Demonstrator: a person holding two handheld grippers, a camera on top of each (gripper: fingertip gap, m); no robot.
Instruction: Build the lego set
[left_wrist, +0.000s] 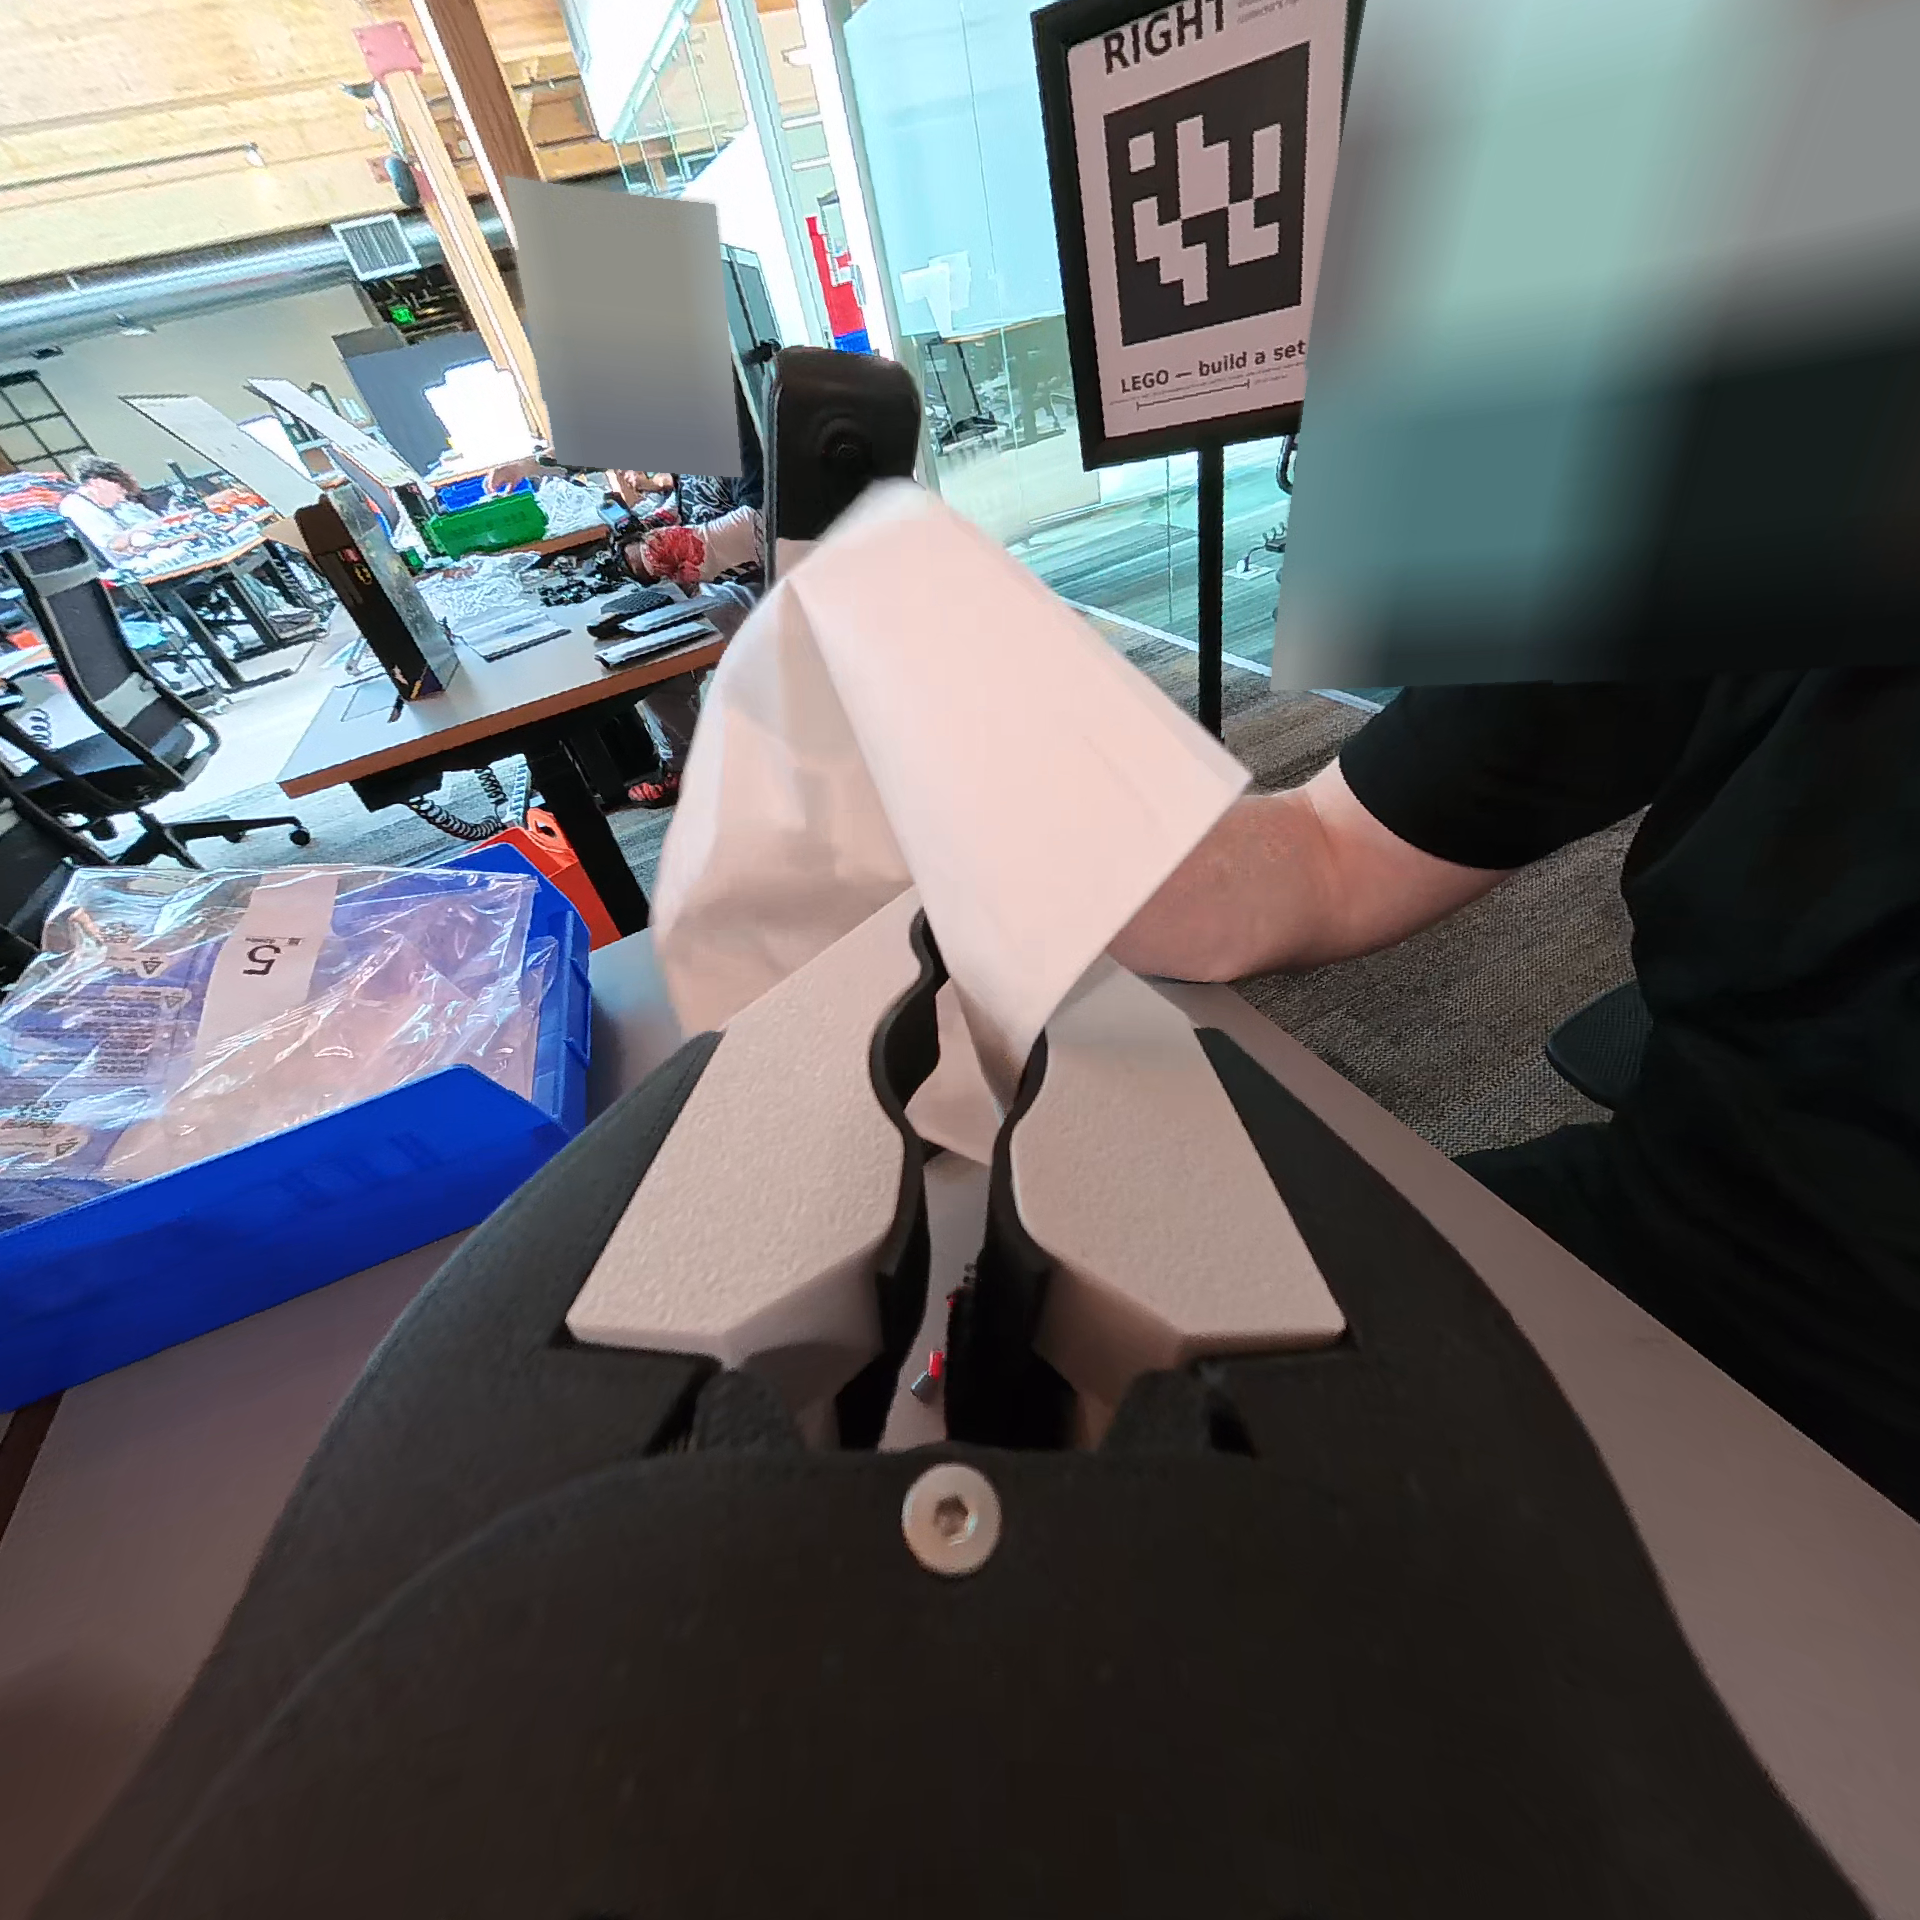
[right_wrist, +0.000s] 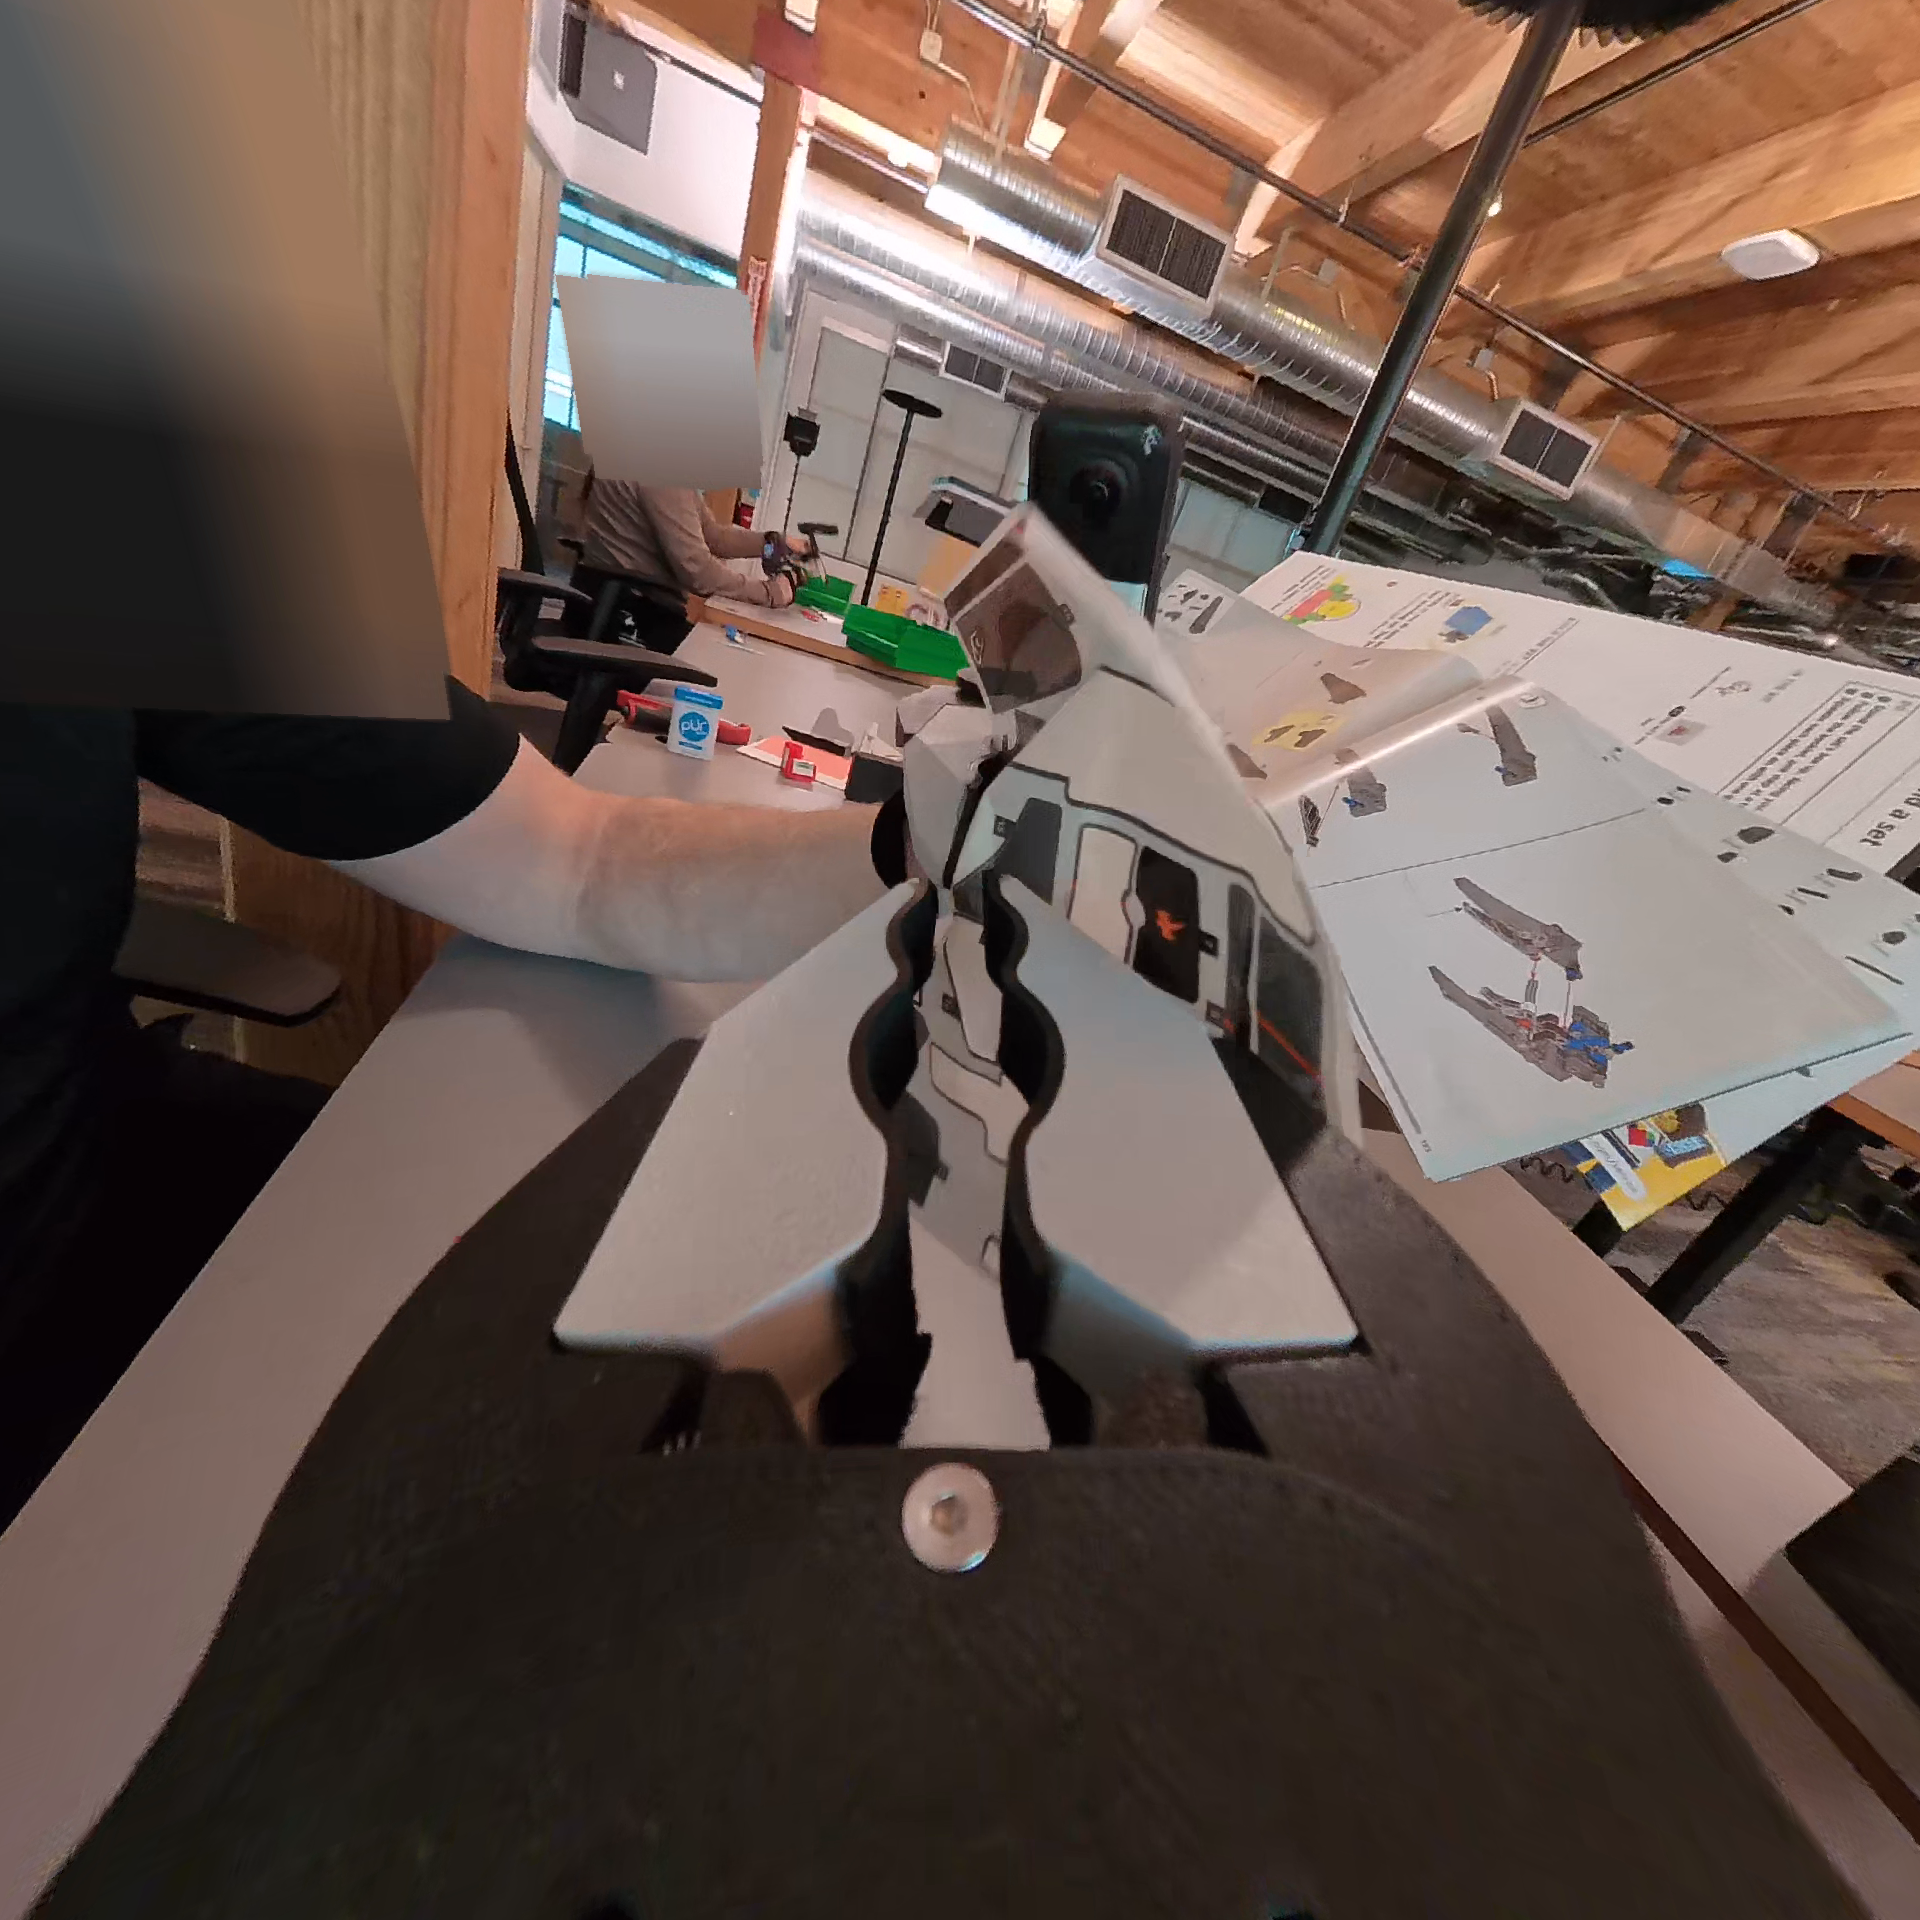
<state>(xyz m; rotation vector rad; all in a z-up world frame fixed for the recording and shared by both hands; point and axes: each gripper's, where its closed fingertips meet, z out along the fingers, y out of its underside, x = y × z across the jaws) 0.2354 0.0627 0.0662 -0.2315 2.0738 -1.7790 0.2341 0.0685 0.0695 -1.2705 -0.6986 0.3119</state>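
1. Broadly, I have a grey table (left_wrist: 1558, 1299) under both tools, and its far edge runs just behind the paper I am holding.
2. My instruction booklet (right_wrist: 1558, 862) is up in the air above the table's far edge, not lying on it; in the right wrist view its pages fan open to the right, showing printed building steps.
3. At the table's left edge sits a blue bin (left_wrist: 260, 1226) holding clear plastic bags (left_wrist: 270, 997) of parts, one with a white strip label.
4. My left gripper (left_wrist: 971, 997) has its jaws drawn narrow and pinched on a white sheet of the booklet, which rises from the fingers and drapes back toward the far edge.
5. My right gripper (right_wrist: 961, 914) is likewise nearly closed, clamping a folded, printed page of the same booklet between its wavy black pads; the page runs down the whole gap between the fingers.
6. A bare forearm (left_wrist: 1278, 883) in a black sleeve rests along the table's far edge, just beside the held paper.
7. Each view shows the other tool's black camera (right_wrist: 1107, 488) poking up just behind the paper.
8. Beyond the far edge stands a framed black-and-white marker sign (left_wrist: 1195, 208) on a thin pole.
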